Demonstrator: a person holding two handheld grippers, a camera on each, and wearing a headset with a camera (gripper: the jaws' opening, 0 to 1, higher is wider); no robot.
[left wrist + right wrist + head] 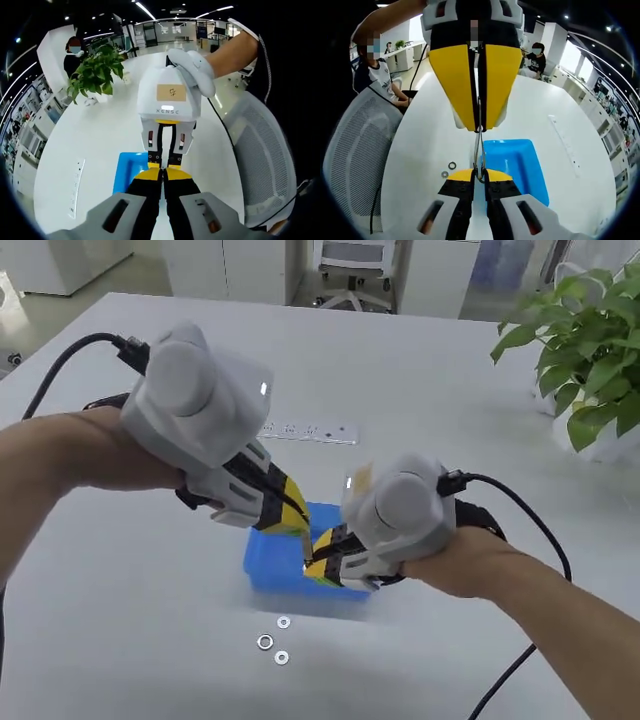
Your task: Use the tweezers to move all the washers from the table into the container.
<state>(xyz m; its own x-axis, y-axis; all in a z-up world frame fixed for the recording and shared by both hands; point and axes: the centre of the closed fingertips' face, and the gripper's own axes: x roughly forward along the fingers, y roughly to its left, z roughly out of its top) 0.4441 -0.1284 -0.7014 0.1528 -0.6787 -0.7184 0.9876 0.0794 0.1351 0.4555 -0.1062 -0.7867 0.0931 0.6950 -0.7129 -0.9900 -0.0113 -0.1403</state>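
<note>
While the left tongs (480, 127) and right tongs (479, 176) both pinch the tweezers (479, 145) over the blue container (520, 165), a loose handover could drop them; 3 washers (265, 642) lie on the counter (120, 620), just near of it.

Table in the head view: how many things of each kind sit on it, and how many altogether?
washers: 3
blue container: 1
power strip: 1
potted plant: 1
Total: 6
</note>
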